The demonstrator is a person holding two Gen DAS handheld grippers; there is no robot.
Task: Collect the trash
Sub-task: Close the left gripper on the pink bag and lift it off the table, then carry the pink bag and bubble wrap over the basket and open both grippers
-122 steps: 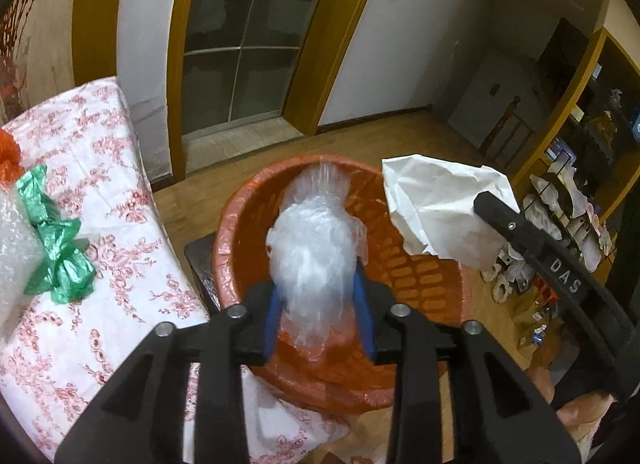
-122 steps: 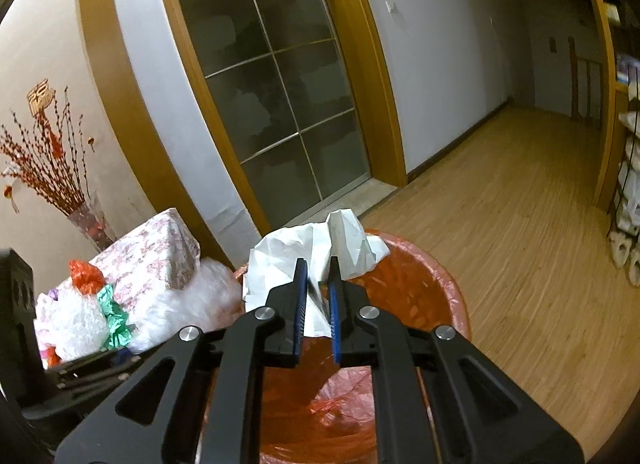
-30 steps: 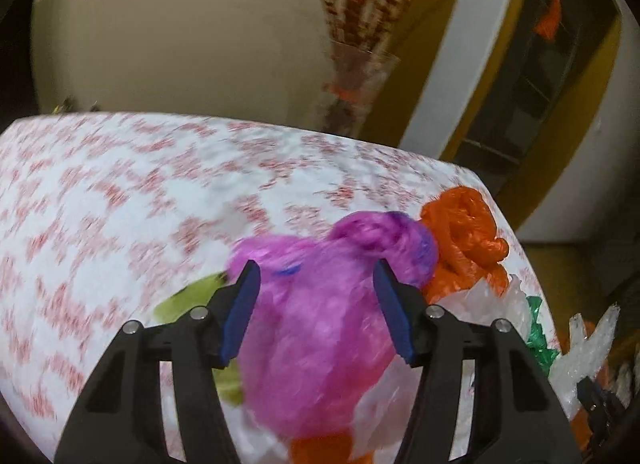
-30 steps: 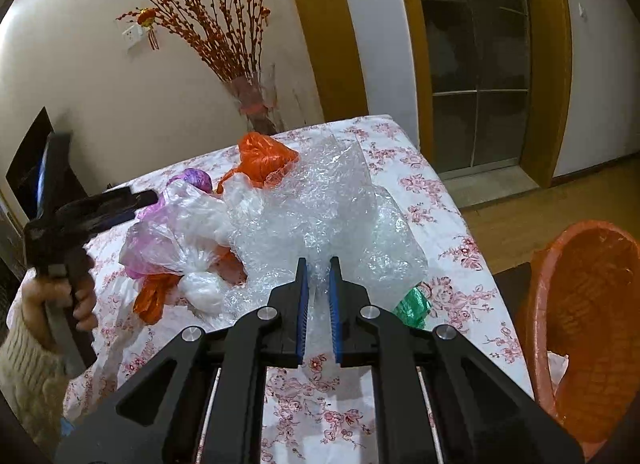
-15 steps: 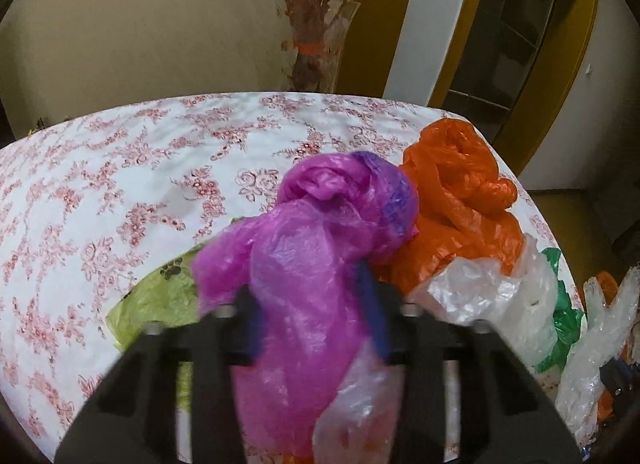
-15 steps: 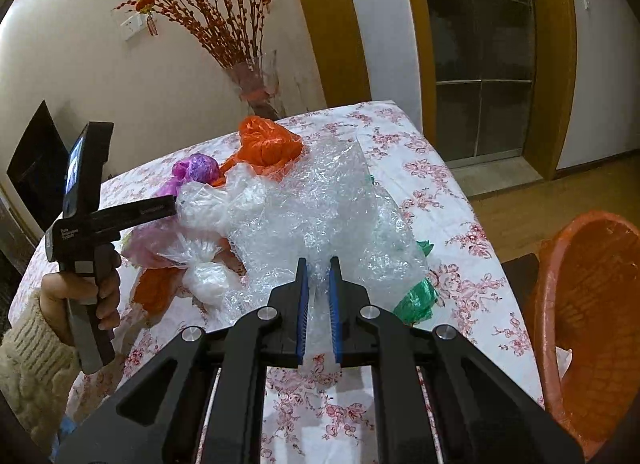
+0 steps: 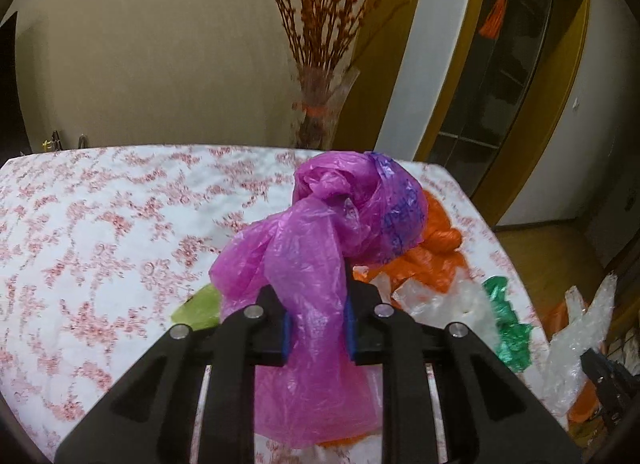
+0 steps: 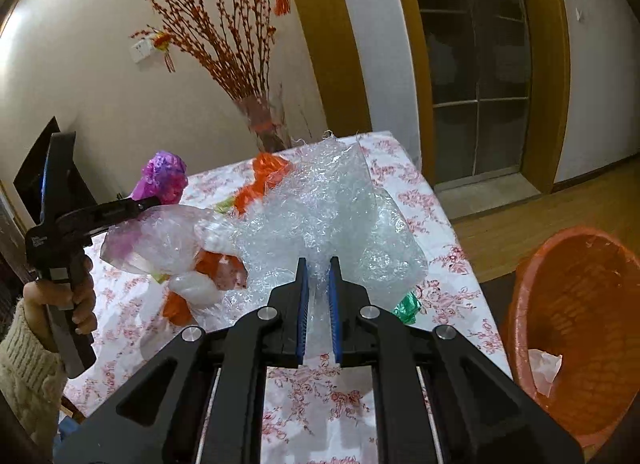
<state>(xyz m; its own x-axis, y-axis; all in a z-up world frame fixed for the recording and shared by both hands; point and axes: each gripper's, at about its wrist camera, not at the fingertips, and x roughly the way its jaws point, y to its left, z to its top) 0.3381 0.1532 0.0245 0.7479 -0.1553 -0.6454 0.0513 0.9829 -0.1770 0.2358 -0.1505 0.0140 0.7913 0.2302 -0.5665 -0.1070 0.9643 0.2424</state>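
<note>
Lifting trash off the bench

Left gripper (image 7: pixel 316 328), spread a second ago, now pinches the pink bag (image 7: pixel 320 232); right gripper (image 8: pixel 318 304) still clamps bubble wrap (image 8: pixel 320 208), both basket-bound (image 8: pixel 576 328).

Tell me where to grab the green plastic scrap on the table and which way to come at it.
Pinch the green plastic scrap at its exposed crumpled end near the table edge, coming from the basket side. Its other end lies tucked under the bubble wrap held by the right gripper.
</note>
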